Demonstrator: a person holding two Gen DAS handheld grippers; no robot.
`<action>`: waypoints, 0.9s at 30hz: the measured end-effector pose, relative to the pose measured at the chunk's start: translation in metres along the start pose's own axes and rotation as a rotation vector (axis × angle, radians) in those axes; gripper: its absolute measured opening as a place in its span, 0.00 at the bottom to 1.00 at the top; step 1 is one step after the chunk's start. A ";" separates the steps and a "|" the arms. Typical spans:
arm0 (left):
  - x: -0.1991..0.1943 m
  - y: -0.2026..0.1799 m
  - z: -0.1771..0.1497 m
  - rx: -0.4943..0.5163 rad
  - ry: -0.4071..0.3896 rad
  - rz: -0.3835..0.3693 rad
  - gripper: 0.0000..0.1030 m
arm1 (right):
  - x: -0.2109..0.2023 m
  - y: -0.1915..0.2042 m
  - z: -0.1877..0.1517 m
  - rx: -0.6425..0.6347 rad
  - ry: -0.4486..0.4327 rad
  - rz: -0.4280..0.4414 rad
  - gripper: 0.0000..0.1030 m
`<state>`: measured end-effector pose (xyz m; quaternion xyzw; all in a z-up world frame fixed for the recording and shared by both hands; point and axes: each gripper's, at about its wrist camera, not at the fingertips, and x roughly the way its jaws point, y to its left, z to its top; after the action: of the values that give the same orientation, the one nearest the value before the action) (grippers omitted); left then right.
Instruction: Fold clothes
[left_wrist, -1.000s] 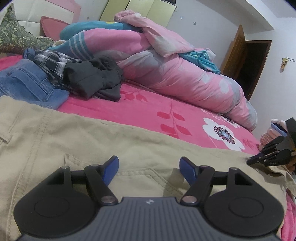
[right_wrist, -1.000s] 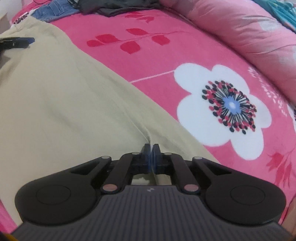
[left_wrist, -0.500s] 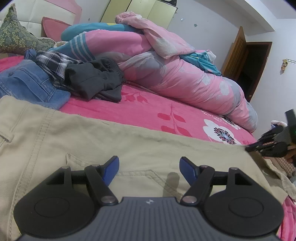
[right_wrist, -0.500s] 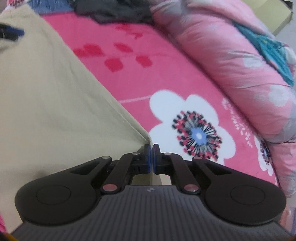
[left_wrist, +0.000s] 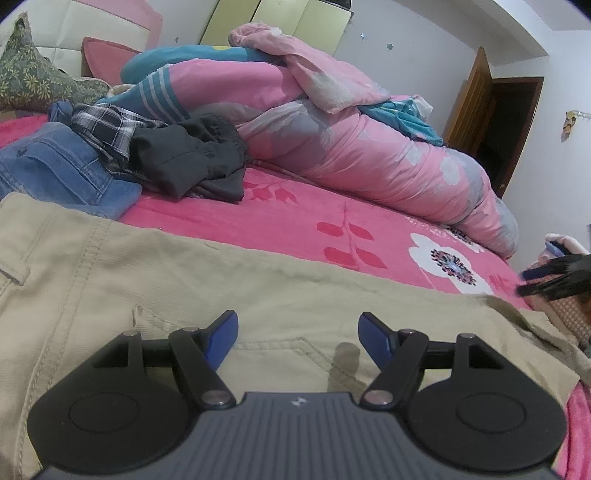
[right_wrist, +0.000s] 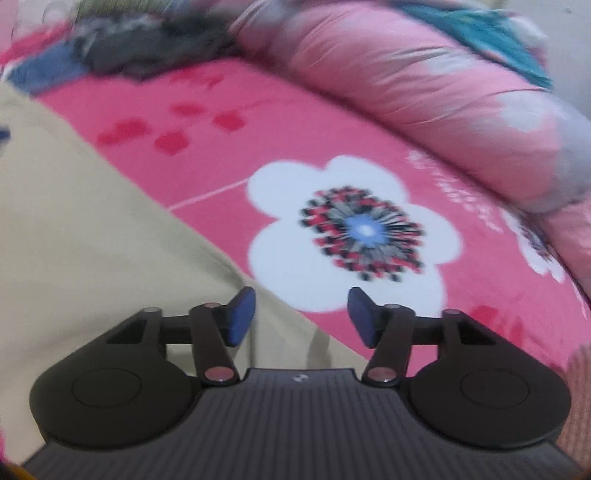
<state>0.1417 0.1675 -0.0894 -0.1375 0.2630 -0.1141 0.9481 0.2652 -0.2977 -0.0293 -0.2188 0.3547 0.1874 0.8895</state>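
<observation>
Pink floral bedsheet (left_wrist: 295, 225) beneath your khaki trousers (left_wrist: 184, 280), spread flat along near edge. Your left gripper (left_wrist: 297, 332): jaws apart, empty, above trousers. Your right gripper (right_wrist: 301, 314): jaws opening, apparently clear of trouser edge; view blurred.

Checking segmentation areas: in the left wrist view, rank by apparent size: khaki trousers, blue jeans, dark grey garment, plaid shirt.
1. khaki trousers, though nearest the camera, so inflated
2. blue jeans and dark grey garment: look alike, unranked
3. plaid shirt, partly covered
</observation>
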 end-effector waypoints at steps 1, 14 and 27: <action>0.000 -0.001 0.000 0.005 0.001 0.011 0.71 | -0.013 -0.006 -0.005 0.025 -0.023 -0.018 0.62; -0.012 -0.052 0.013 0.142 -0.062 0.039 0.71 | -0.124 0.028 -0.126 0.115 -0.086 -0.240 0.49; 0.029 -0.059 0.000 0.162 0.073 0.104 0.71 | -0.127 0.046 -0.210 0.096 0.058 -0.395 0.01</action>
<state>0.1573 0.1037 -0.0837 -0.0423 0.2939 -0.0906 0.9506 0.0408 -0.3919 -0.0876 -0.2467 0.3388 -0.0142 0.9078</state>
